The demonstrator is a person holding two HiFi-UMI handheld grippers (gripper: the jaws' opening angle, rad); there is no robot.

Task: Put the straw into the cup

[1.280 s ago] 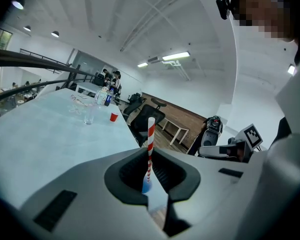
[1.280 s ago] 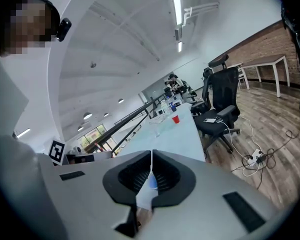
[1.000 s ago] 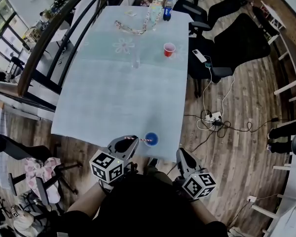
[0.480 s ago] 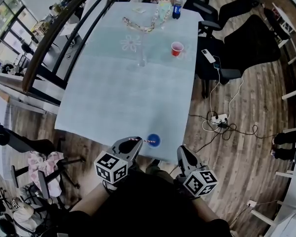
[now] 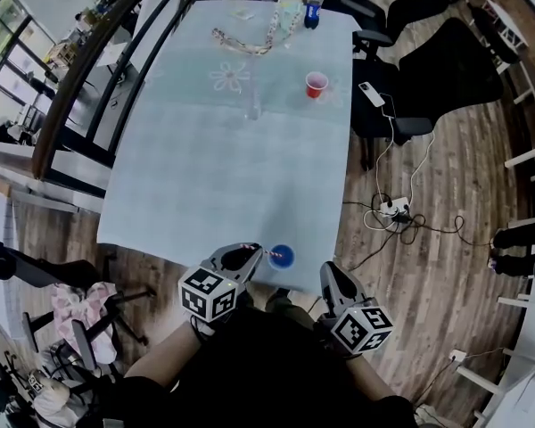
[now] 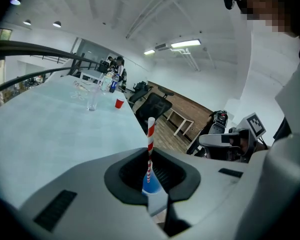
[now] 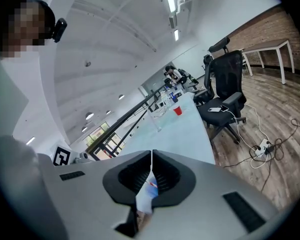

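Straw: the red-and-white striped straw (image 6: 150,134) stands nearly upright, pinched partway along its length by the left hand-held gripper (image 5: 247,255).
Cup: a blue cup (image 5: 282,257) stands at the near edge of the pale bench (image 5: 223,168), just beside the left gripper's tips.
Straw against cup: in the left gripper view the straw's lower end overlaps the cup's blue. In the head view it reaches the rim. Whether the tip is already inside, I cannot tell.
Right hand-held gripper (image 7: 151,156): jaws pressed together with nothing between them, held off the bench's edge, near the cup but apart from it.
Done: the straw is picked up and brought to the cup's mouth.
Left: probably sinking the straw in, then letting go so it rests in the cup.
Other things: a red cup (image 5: 316,85) and a clear glass (image 5: 252,112) stand well apart, far up the bench.
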